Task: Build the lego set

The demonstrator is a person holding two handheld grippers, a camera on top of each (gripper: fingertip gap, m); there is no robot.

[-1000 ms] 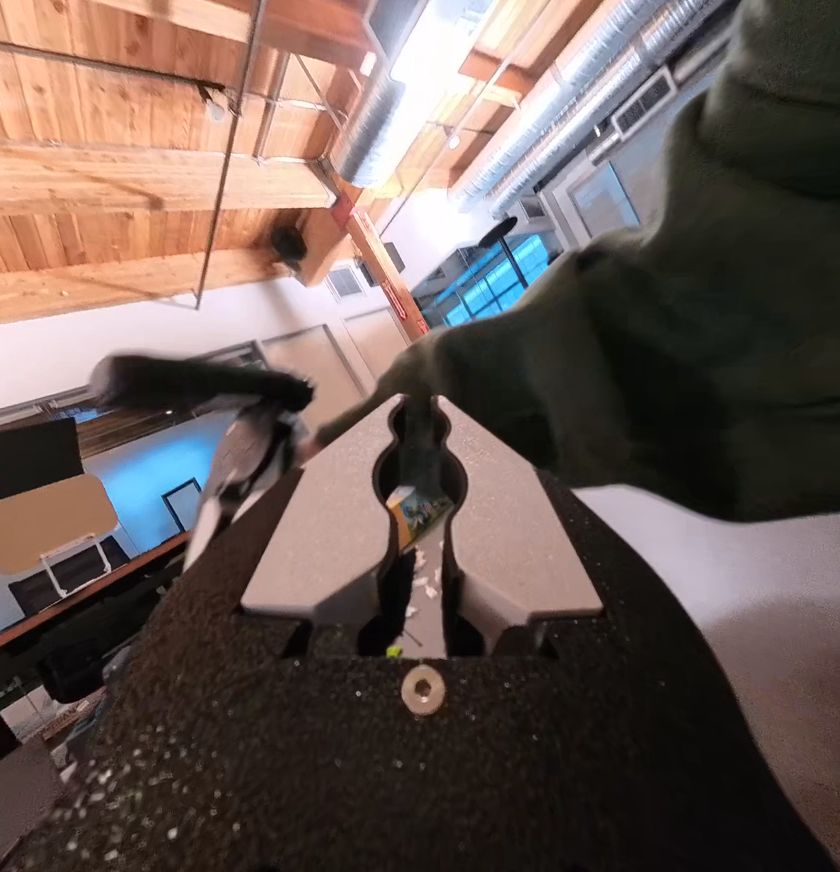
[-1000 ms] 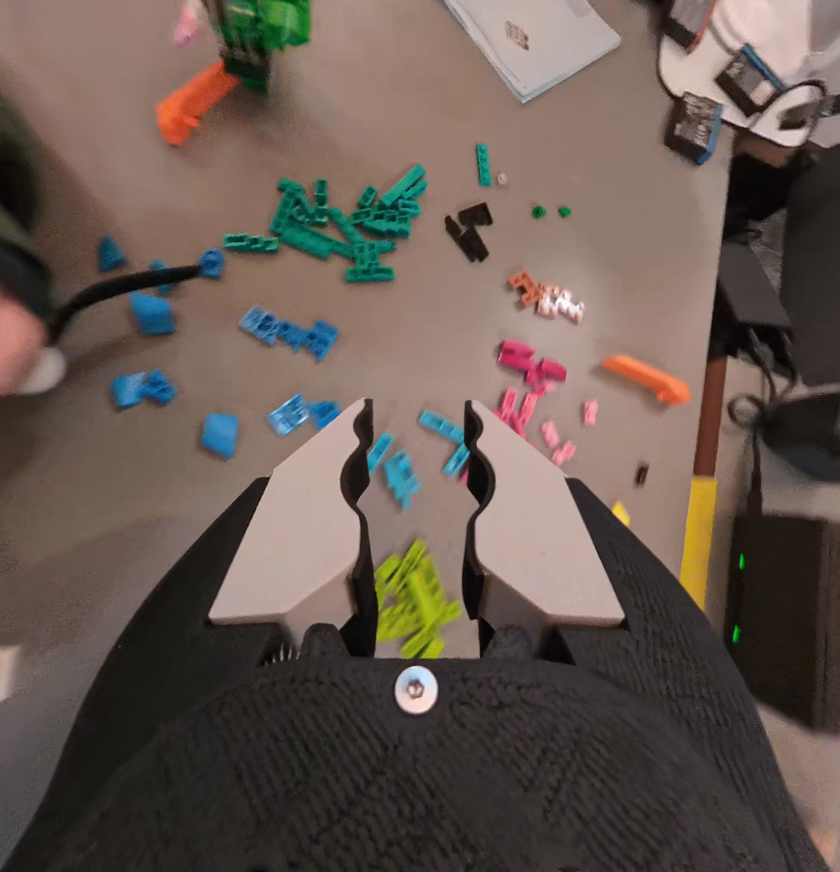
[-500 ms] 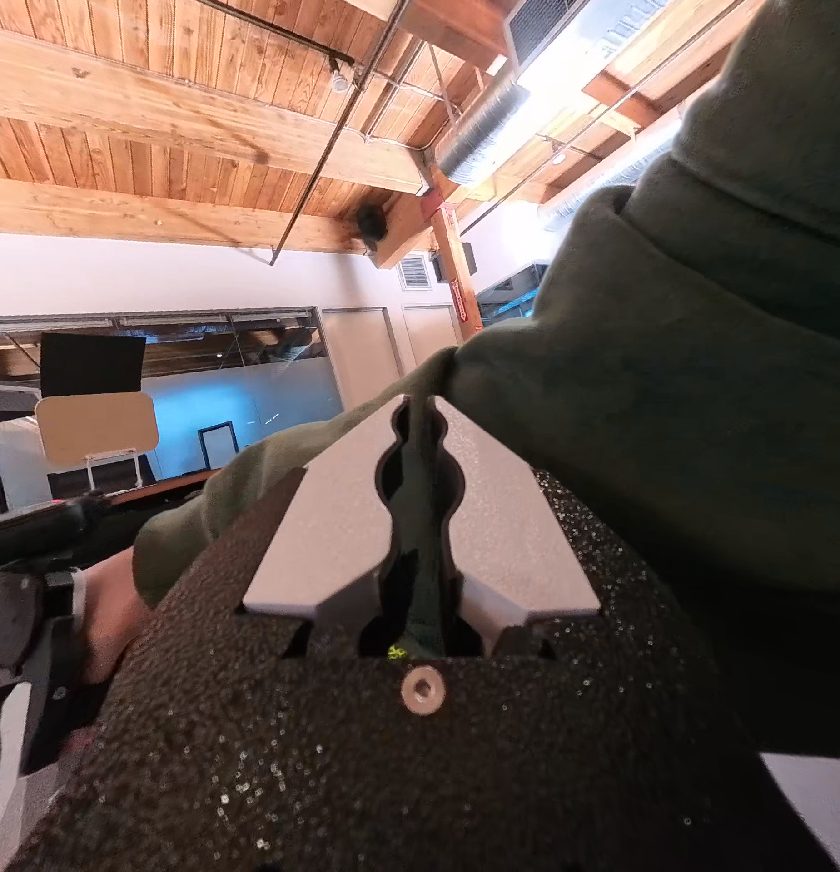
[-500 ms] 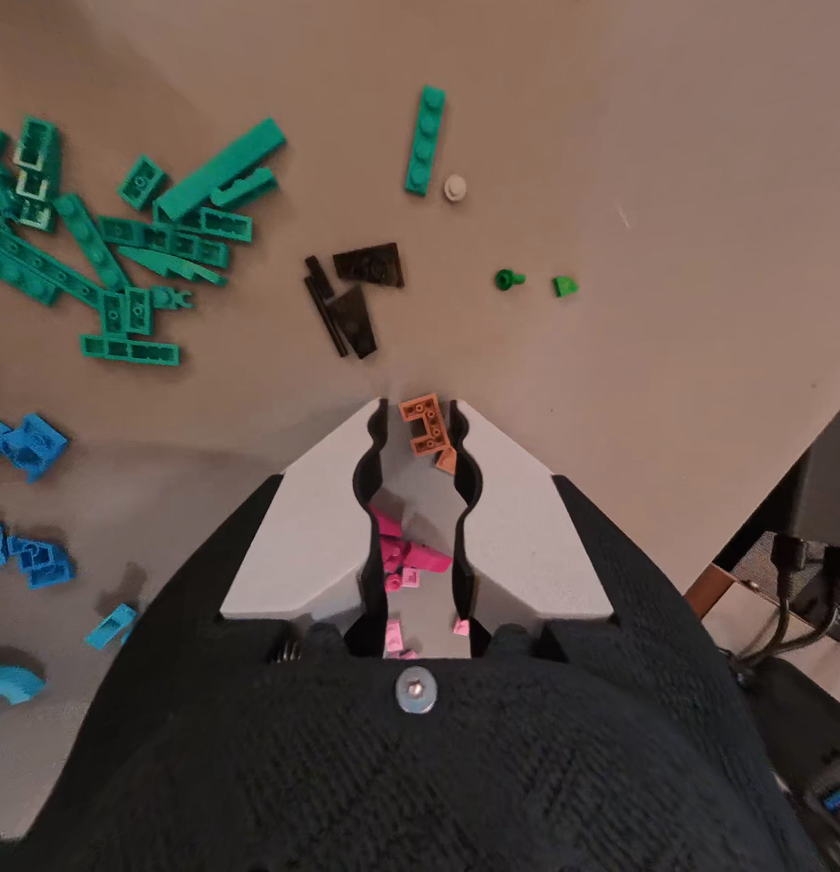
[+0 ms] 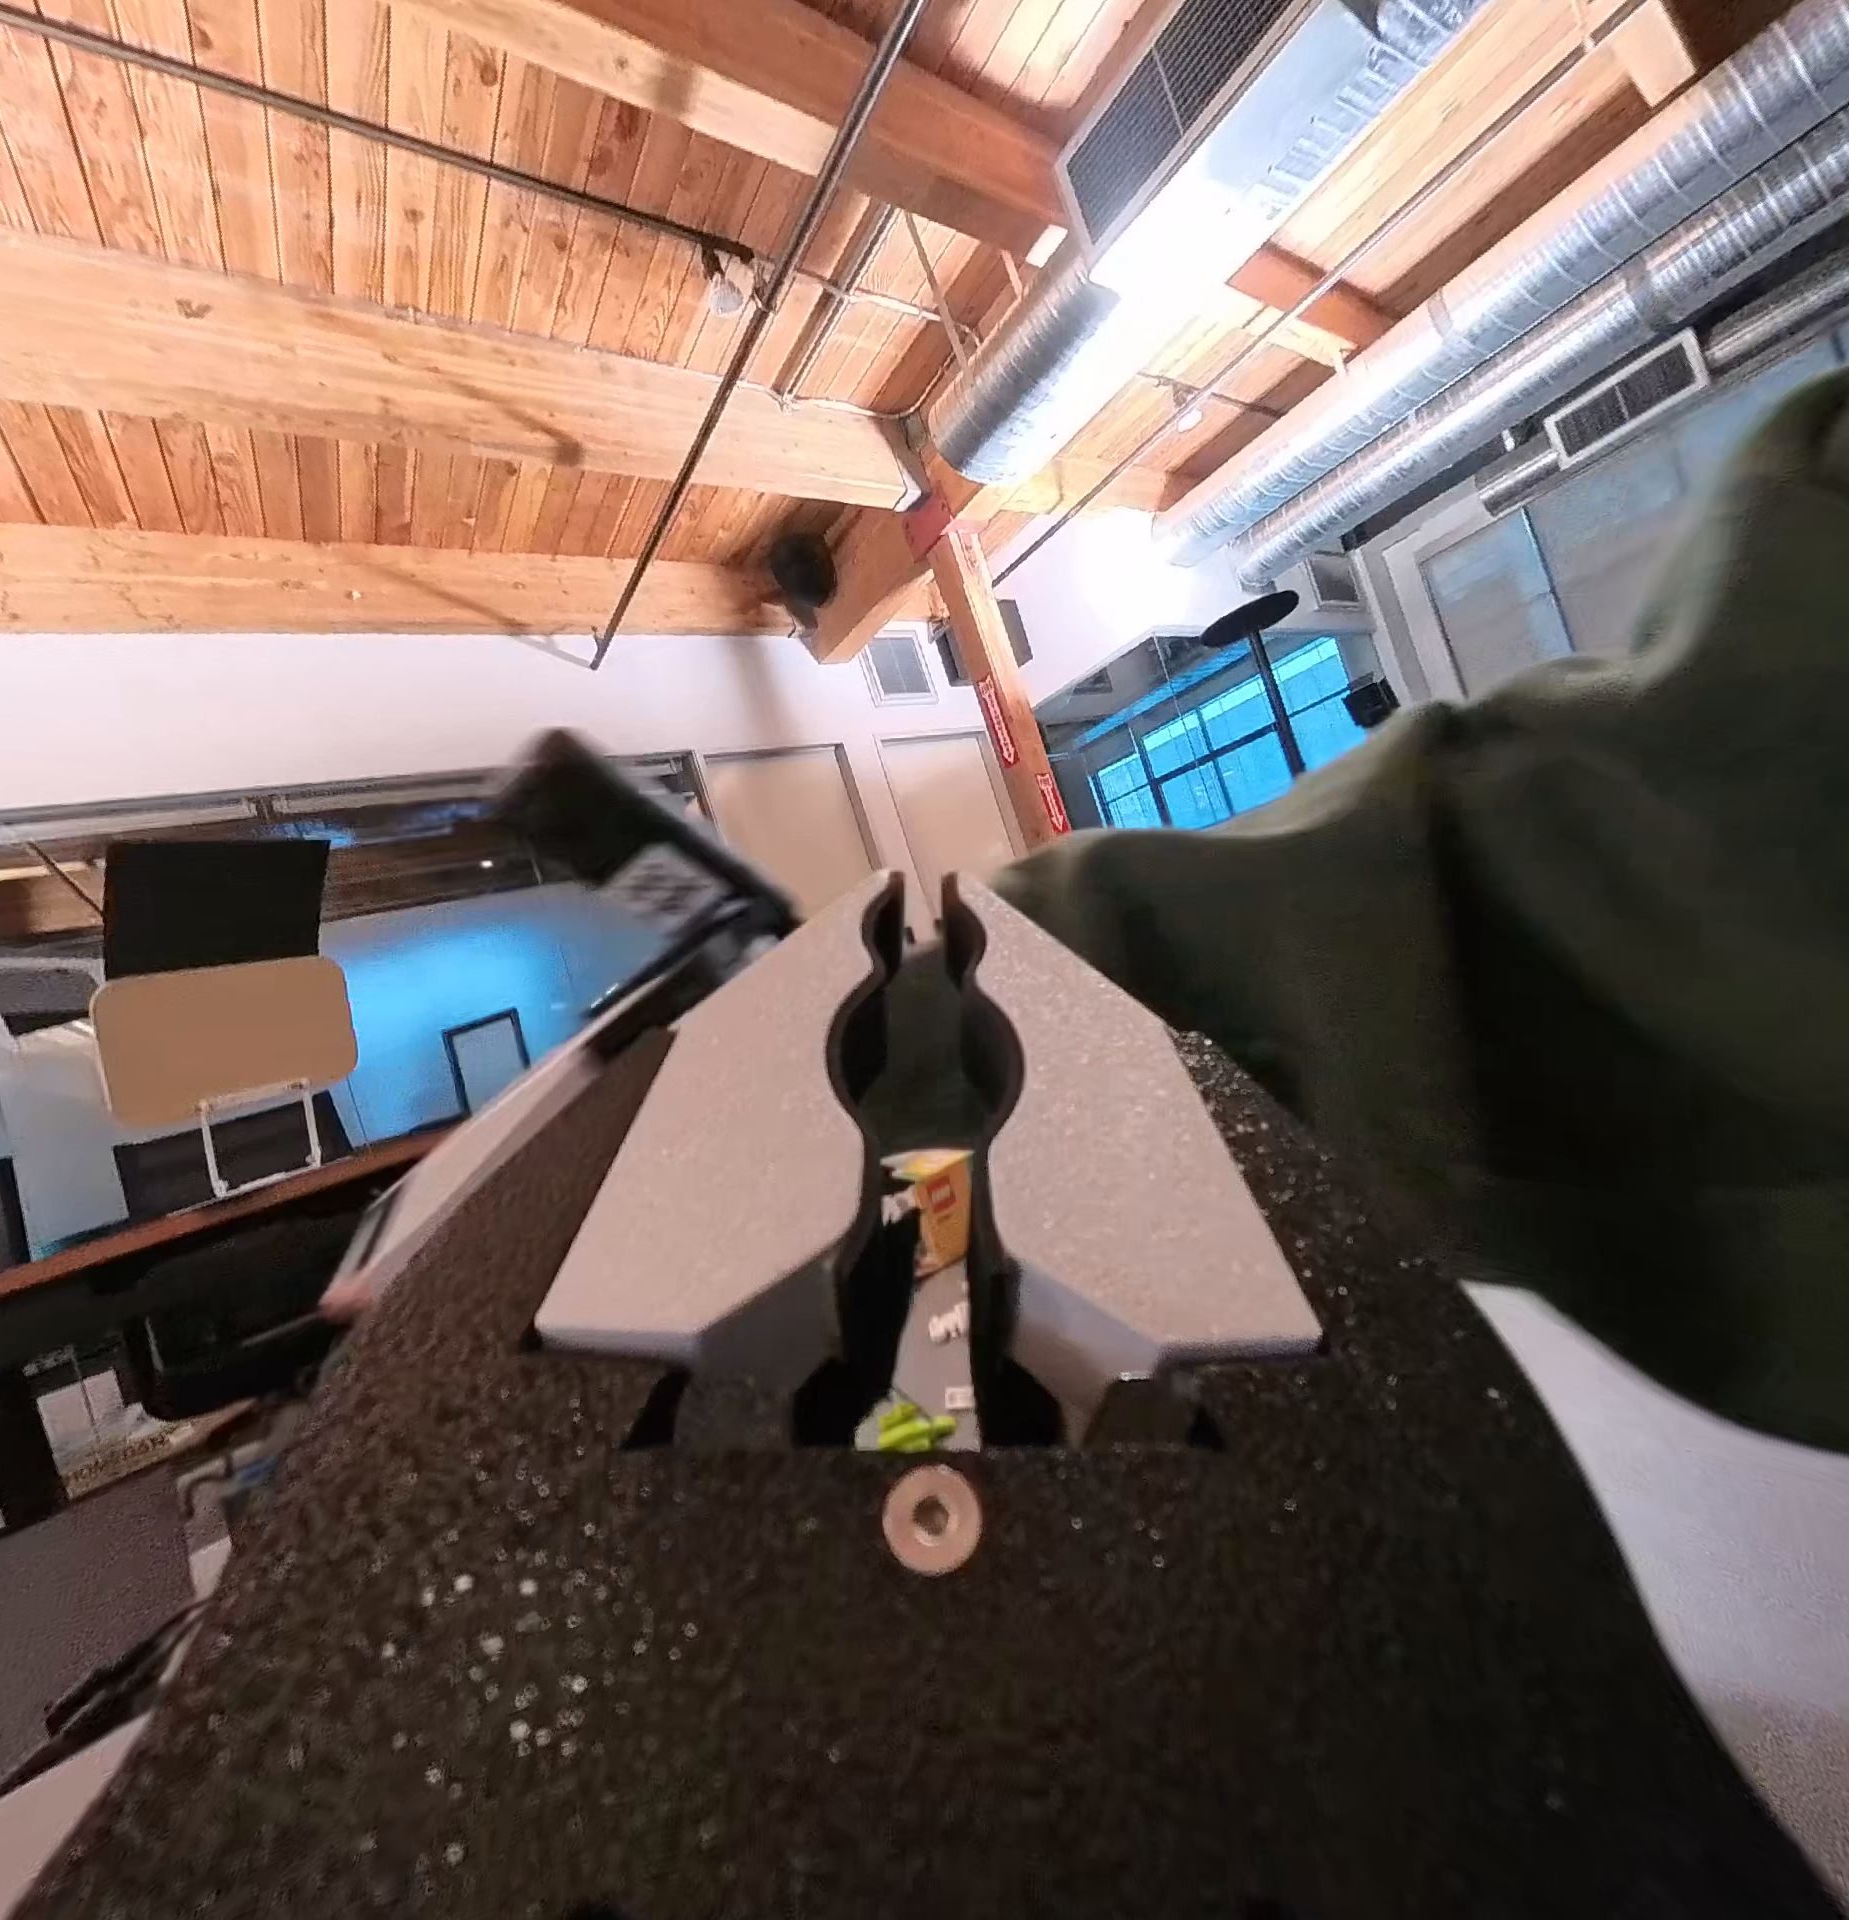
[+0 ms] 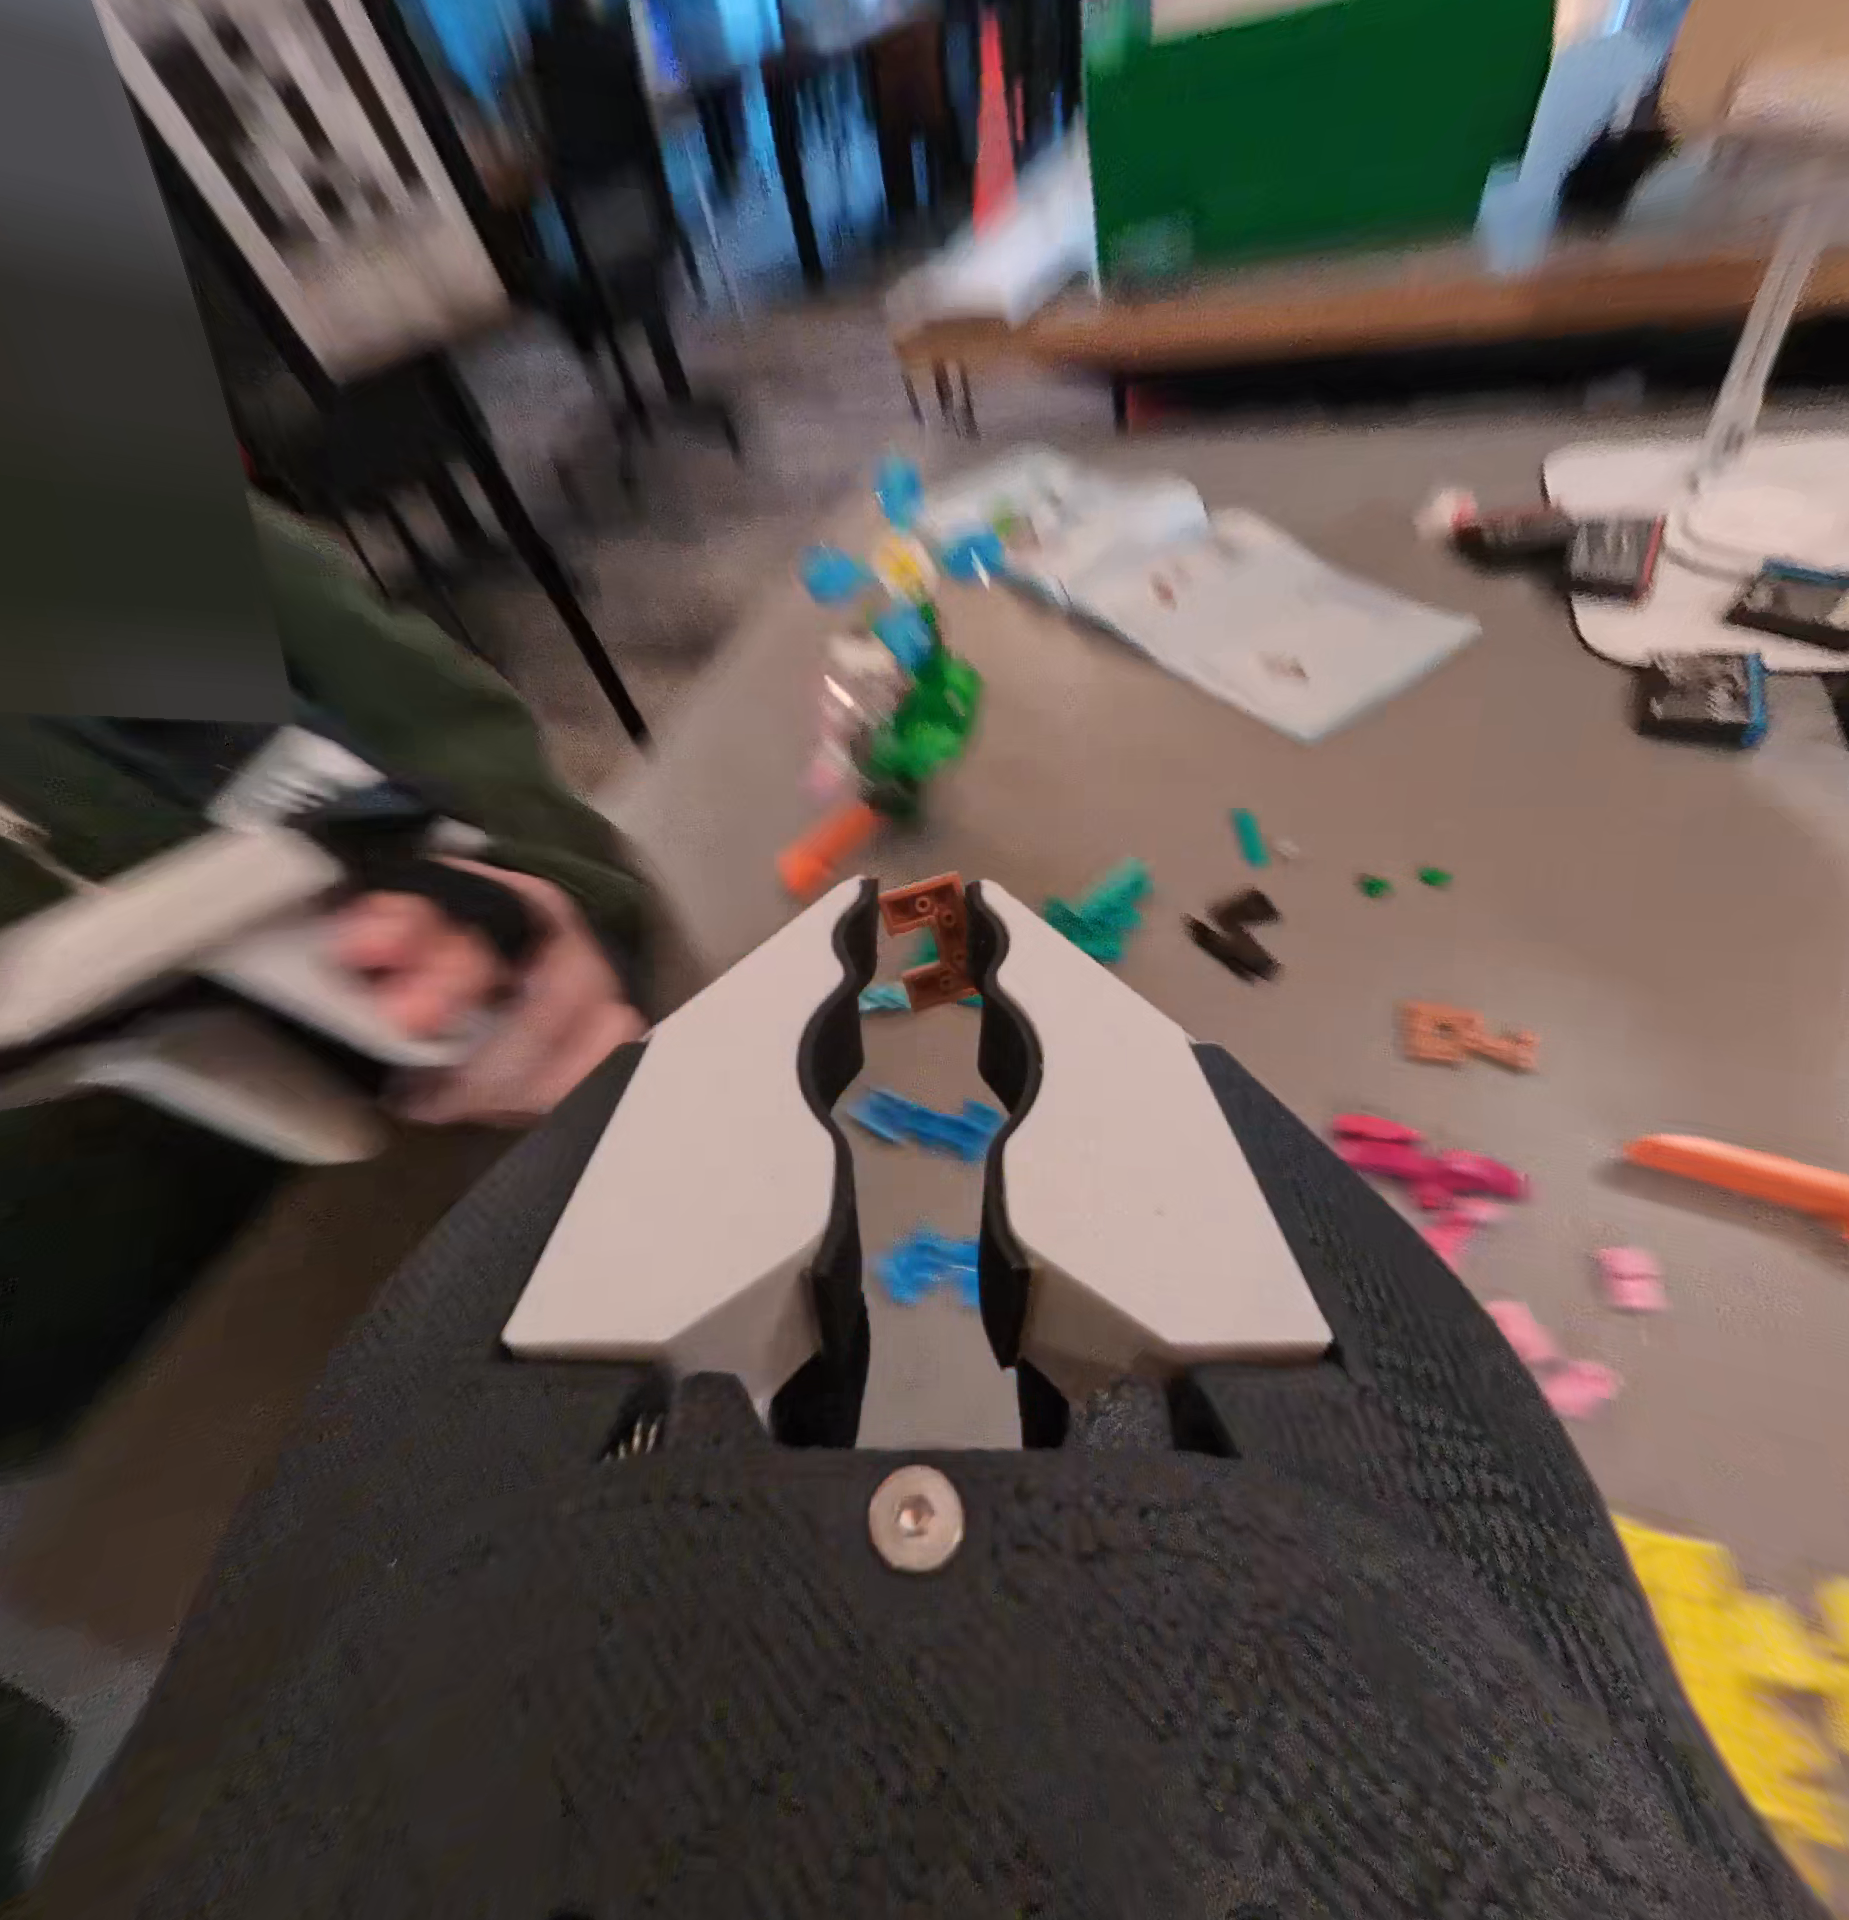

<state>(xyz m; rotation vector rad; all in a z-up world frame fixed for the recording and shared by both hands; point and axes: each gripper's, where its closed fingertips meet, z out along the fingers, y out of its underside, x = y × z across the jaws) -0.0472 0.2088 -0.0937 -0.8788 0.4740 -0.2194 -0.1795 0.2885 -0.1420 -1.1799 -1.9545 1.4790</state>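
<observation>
My right gripper (image 6: 925,940) is shut on a small orange-brown brick piece (image 6: 928,948), both pads pressing its sides, held up above the grey table (image 6: 1159,810). My left gripper (image 5: 922,894) points up at the wooden ceiling. Its jaws stand almost together with a narrow slit between the tips, and nothing is in it. A dark green sleeve (image 5: 1471,1039) crosses just right of it. The other gripper (image 5: 639,862) shows blurred to its left. In the right wrist view a hand with the left gripper (image 6: 276,966) is blurred at the left.
Loose bricks lie in piles on the table: teal (image 6: 1102,914), black (image 6: 1237,930), orange-brown (image 6: 1465,1039), magenta (image 6: 1419,1164), blue (image 6: 930,1124). There is also a long orange piece (image 6: 1761,1184), a green build (image 6: 925,717), an open booklet (image 6: 1242,613) and a white stand (image 6: 1730,561). My hands' fingertips stand some 15 cm from each other.
My right gripper closed on the orange-brown piece on the table and lifted it, and the view tilted up. My left gripper swung about with its jaws unchanged.
</observation>
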